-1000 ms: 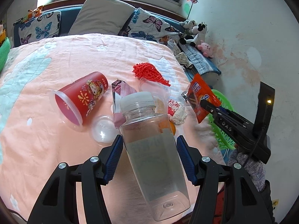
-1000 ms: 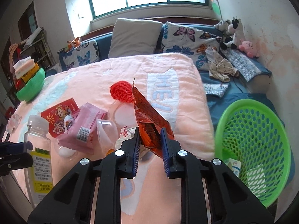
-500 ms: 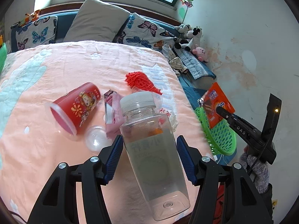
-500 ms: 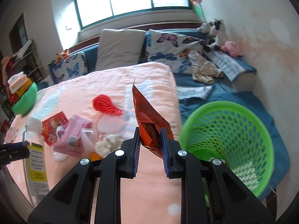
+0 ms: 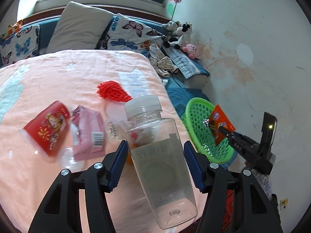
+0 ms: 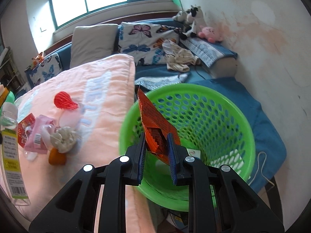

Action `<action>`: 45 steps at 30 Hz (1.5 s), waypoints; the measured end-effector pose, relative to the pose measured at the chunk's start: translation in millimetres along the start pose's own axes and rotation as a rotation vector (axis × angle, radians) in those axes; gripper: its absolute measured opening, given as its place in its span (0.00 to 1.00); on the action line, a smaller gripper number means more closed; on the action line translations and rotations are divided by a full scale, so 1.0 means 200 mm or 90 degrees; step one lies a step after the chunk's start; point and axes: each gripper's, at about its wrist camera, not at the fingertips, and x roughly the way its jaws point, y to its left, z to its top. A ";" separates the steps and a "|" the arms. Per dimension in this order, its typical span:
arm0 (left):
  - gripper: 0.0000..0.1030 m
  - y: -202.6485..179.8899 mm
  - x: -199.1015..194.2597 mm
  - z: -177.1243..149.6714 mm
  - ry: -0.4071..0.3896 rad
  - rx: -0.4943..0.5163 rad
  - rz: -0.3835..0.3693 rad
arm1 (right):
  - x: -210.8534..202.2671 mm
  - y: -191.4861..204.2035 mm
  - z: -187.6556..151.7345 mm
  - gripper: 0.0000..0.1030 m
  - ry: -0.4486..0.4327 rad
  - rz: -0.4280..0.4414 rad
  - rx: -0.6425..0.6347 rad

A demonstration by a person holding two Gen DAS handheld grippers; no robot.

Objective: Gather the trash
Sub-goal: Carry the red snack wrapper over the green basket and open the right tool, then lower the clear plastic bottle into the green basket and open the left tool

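- Wrapper (image 6: 155,128), orange, is pinched in the closed right claw (image 6: 156,151) over the green basket (image 6: 243,120).
- Bottle (image 5: 157,155), clear and capped, is clamped in the left claw (image 5: 155,161) above the bed (image 5: 68,73).
- Red cup (image 5: 48,126) lies at nine o'clock from the bottle.

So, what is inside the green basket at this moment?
In the green basket, white paper pieces lie at the bottom. The orange wrapper and right gripper cover part of the inside.
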 end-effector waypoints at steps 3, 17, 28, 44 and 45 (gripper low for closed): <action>0.56 -0.02 0.00 0.01 -0.002 0.002 -0.002 | 0.00 -0.03 -0.01 0.22 0.001 -0.005 0.002; 0.56 -0.10 0.05 0.06 -0.001 0.029 -0.006 | 0.07 -0.12 -0.05 0.41 0.019 -0.006 0.034; 0.56 -0.39 0.27 0.23 -0.015 0.081 -0.044 | -0.01 -0.17 -0.09 0.65 0.005 -0.022 0.015; 0.56 -0.78 0.65 0.33 -0.040 0.146 -0.091 | -0.12 -0.31 -0.18 0.79 -0.020 -0.039 0.032; 0.56 -0.79 0.67 0.33 -0.037 0.147 -0.091 | -0.12 -0.32 -0.19 0.79 -0.020 -0.040 0.035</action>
